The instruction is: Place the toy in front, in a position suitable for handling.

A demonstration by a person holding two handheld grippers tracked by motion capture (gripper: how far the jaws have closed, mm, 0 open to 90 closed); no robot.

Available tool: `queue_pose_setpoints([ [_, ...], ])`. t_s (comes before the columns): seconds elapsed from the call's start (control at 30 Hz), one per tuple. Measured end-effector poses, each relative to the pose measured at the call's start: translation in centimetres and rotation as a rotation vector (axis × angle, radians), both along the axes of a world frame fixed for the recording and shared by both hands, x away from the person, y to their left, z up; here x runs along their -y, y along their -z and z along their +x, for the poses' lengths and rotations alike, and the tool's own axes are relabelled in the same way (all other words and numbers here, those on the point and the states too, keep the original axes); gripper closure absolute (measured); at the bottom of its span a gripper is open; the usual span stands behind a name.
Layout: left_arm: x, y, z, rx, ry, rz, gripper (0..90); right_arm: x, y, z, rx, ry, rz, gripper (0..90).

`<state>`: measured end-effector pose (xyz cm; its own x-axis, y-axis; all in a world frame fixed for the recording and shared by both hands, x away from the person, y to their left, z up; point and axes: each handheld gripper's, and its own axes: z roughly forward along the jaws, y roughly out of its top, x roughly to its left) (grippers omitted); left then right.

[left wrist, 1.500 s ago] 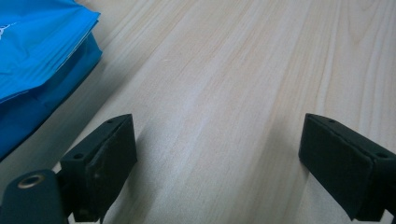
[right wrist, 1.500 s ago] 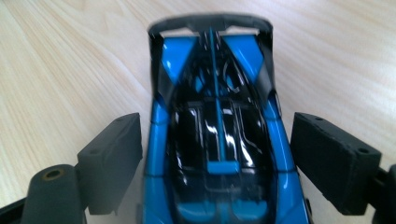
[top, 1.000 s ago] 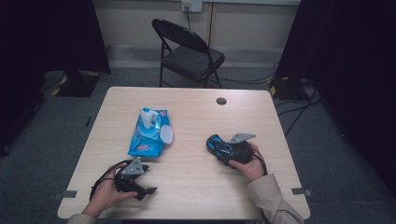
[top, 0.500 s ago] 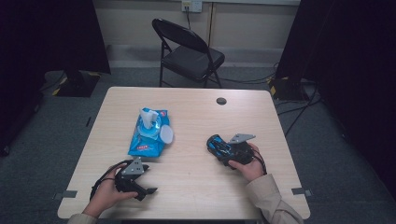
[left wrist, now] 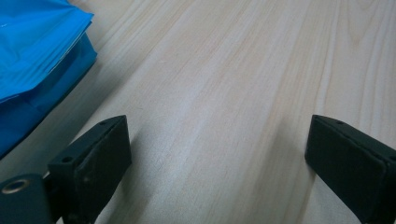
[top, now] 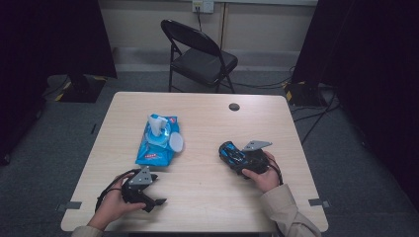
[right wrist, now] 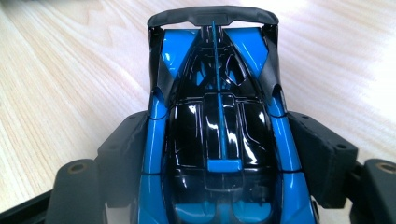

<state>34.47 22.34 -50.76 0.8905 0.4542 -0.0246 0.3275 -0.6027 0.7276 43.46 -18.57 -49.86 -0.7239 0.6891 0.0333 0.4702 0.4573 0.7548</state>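
The high view looks forward and down over the whole worktop [top: 197, 118] from above the person's side. The left gripper view skims close above bare wood beside the blue wipes pack [left wrist: 32, 60], shared with the high view. The right gripper view sits tight over the toy car [right wrist: 219, 135], also shared.

Light wood tabletop [top: 207, 192] on grey carpet floor [top: 59, 128]; black folding chair [top: 200, 54] behind, dark curtains [top: 49, 39] flanking a beige wall [top: 148, 22].
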Motion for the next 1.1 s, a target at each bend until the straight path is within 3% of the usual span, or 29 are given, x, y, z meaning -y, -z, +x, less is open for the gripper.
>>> queue_pose_setpoints([
  [0.13, 0.0, 0.0, 0.0, 0.001, 0.003, 0.003, 6.3, -0.5, -0.6, -0.3, 0.0, -0.021, 0.005, 26.3],
  [0.33, 0.0, 0.0, 0.1, 0.001, 0.004, 0.008, 6.3, -3.1, -1.2, -1.7, 0.016, -0.096, 0.008, 26.2],
  [0.43, 0.0, 0.0, 0.0, -0.001, 0.002, 0.003, 6.3, -4.8, -0.9, -2.2, 0.003, -0.141, 0.013, 26.2],
  [0.63, 0.0, 0.0, 0.0, -0.001, 0.0, 0.001, 6.3, -7.3, 0.3, -3.2, -0.006, -0.209, -0.028, 26.2],
  [1.03, 0.0, 0.0, 0.1, 0.001, 0.003, 0.006, 6.3, -7.5, 0.9, -3.7, -0.008, -0.221, 0.001, 25.8],
  [1.1, 0.0, 0.0, 0.0, 0.0, 0.003, 0.004, 6.3, -7.6, 0.9, -3.8, 0.001, -0.227, -0.015, 24.0],
])
